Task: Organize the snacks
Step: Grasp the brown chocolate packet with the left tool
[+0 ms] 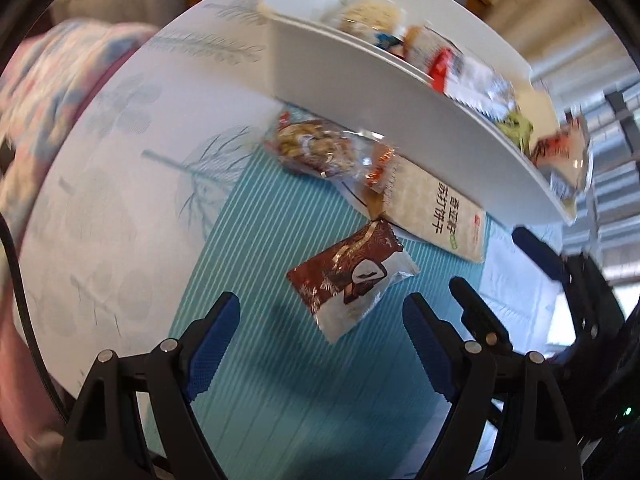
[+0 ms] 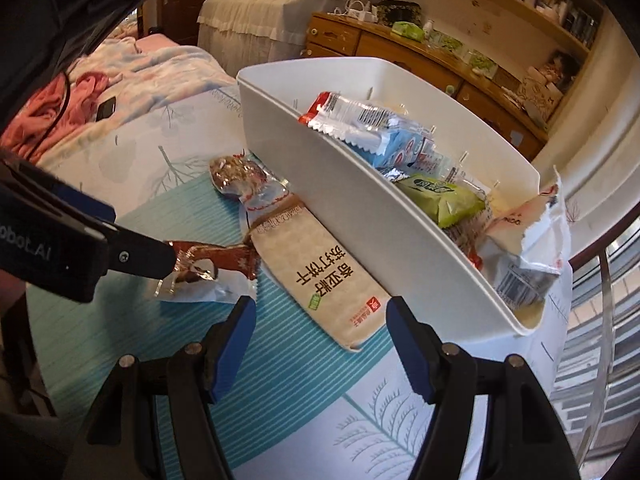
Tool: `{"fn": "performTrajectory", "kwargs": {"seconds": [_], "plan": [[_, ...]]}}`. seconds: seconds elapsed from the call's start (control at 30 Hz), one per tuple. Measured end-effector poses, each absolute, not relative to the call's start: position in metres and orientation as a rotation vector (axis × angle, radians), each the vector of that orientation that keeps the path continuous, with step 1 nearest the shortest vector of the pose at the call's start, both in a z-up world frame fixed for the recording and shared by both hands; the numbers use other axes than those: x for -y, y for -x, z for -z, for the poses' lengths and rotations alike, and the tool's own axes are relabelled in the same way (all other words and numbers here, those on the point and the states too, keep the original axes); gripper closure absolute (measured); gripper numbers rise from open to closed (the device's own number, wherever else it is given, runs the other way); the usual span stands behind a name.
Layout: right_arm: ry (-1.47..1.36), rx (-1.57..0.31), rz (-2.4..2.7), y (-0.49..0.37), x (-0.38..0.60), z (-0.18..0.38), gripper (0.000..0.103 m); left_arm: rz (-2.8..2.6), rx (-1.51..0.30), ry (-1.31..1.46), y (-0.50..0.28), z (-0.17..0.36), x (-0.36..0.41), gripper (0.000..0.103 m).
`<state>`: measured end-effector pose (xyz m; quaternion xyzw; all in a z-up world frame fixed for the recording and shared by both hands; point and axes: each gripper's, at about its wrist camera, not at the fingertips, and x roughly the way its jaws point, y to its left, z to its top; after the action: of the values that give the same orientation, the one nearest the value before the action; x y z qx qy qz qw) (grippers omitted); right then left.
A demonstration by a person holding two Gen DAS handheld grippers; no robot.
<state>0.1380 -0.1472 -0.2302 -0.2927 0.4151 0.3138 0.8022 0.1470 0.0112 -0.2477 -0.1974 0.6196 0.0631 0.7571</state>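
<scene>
Bedside dresser (image 2: 360, 40) only rightward view

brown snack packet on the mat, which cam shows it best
Left wrist view: the brown snack packet lies whole and unobstructed on the teal mat. In the right wrist view the left gripper covers part of it.

One white bin (image 2: 360, 216), three snack packets beside it: brown (image 1: 352, 276), clear (image 1: 316, 148), and beige (image 2: 320, 280).
</scene>
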Motion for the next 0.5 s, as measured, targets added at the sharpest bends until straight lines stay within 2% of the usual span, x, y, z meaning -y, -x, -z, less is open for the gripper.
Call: {"fn": "performTrajectory", "kwargs": {"seconds": [0.5], "plan": [[0.627, -0.863, -0.749, -0.154, 0.152, 0.256, 0.035, 0.025, -1.373, 0.208, -0.184, 0.267, 0.019, 0.021]]}}
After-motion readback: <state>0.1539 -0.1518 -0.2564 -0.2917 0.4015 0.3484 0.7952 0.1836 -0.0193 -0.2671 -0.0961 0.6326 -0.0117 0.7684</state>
